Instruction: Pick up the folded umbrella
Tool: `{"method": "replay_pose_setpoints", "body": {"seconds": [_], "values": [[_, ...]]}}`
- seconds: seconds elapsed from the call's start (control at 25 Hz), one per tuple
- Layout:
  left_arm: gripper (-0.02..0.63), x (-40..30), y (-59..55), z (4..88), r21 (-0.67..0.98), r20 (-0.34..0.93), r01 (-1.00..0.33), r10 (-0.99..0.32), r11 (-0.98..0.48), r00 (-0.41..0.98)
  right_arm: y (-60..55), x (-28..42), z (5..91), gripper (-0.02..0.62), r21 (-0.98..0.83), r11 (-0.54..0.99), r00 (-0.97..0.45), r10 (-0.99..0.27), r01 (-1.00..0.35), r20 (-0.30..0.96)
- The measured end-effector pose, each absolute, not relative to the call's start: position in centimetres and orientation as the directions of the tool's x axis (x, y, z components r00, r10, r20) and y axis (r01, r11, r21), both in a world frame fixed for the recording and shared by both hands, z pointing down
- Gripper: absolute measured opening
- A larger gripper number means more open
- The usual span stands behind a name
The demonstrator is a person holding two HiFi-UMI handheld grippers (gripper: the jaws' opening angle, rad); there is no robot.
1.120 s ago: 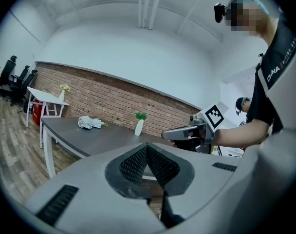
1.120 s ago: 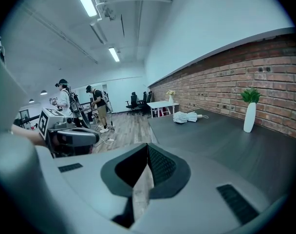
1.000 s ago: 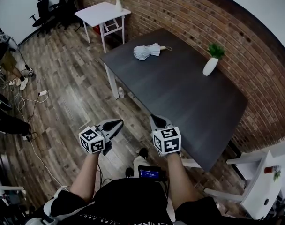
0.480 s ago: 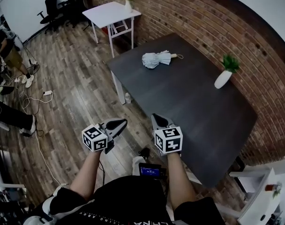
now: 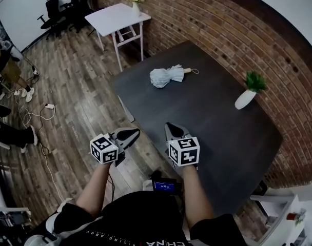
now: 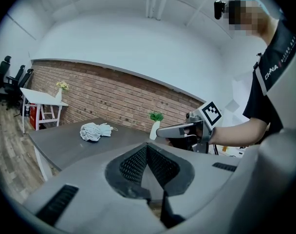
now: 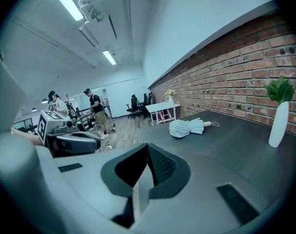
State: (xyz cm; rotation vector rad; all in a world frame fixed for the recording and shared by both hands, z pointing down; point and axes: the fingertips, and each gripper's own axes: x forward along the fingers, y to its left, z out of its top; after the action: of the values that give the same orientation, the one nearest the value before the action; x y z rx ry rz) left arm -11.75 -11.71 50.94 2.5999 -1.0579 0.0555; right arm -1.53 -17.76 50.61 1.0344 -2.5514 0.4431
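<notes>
Partly hidden — table [image 5: 212, 114] edge behind right tool [image 5: 172, 129] | folded umbrella [image 5: 163, 77] unobstructed

Open dark tabletop [image 5: 207, 124] stretches from its near edge to the folded umbrella [image 5: 163, 77] at the far end. A white vase [image 5: 244, 100] with a plant stands well apart, beside the brick wall [image 5: 279, 60].
</notes>
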Motion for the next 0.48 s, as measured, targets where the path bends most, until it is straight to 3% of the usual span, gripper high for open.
{"method": "replay_pose_setpoints", "body": {"seconds": [0.48], "values": [[0.003, -10.1, -19.8, 50.4, 0.263, 0.187, -0.669, -0.643, -0.696, 0.743, -25.3, 0.5, 50.8, 0.011, -0.183, 0.655, -0.66, -0.623, -0.733, 0.42]]}}
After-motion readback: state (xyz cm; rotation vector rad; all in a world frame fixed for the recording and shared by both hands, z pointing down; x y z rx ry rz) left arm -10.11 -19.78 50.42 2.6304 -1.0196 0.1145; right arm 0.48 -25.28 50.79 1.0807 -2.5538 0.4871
